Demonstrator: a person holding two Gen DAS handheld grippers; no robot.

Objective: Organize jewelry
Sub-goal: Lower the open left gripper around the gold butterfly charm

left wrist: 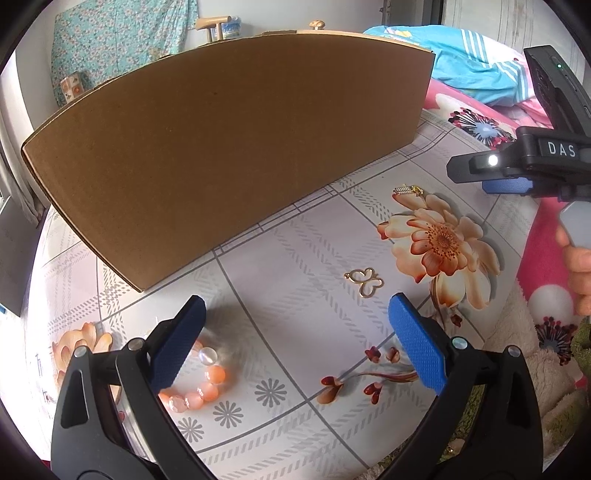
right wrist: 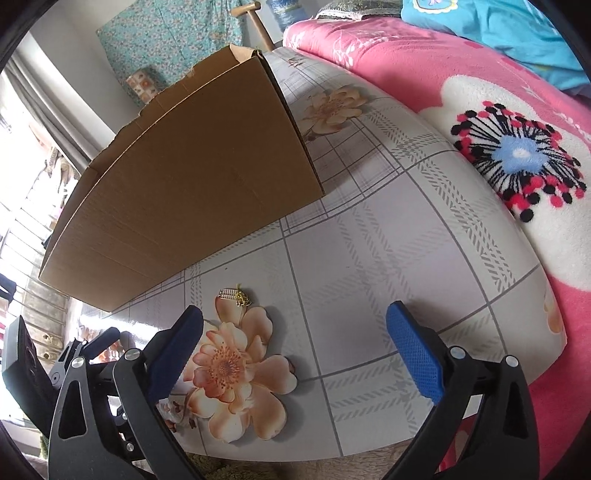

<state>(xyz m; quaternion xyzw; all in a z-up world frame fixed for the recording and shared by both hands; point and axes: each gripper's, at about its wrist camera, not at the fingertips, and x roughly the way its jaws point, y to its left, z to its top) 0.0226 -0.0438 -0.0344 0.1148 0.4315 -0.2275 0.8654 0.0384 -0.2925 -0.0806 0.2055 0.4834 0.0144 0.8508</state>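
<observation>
jewelry (left wrist: 365, 281) lies loose while both the left gripper (left wrist: 297, 343) and right gripper (right wrist: 295, 354) gape wide, empty.

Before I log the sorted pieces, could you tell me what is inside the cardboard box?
The cardboard box is open-topped, but only its outer wall and rim show; the interior is hidden in both views. Behind its rim stand wooden posts.
</observation>
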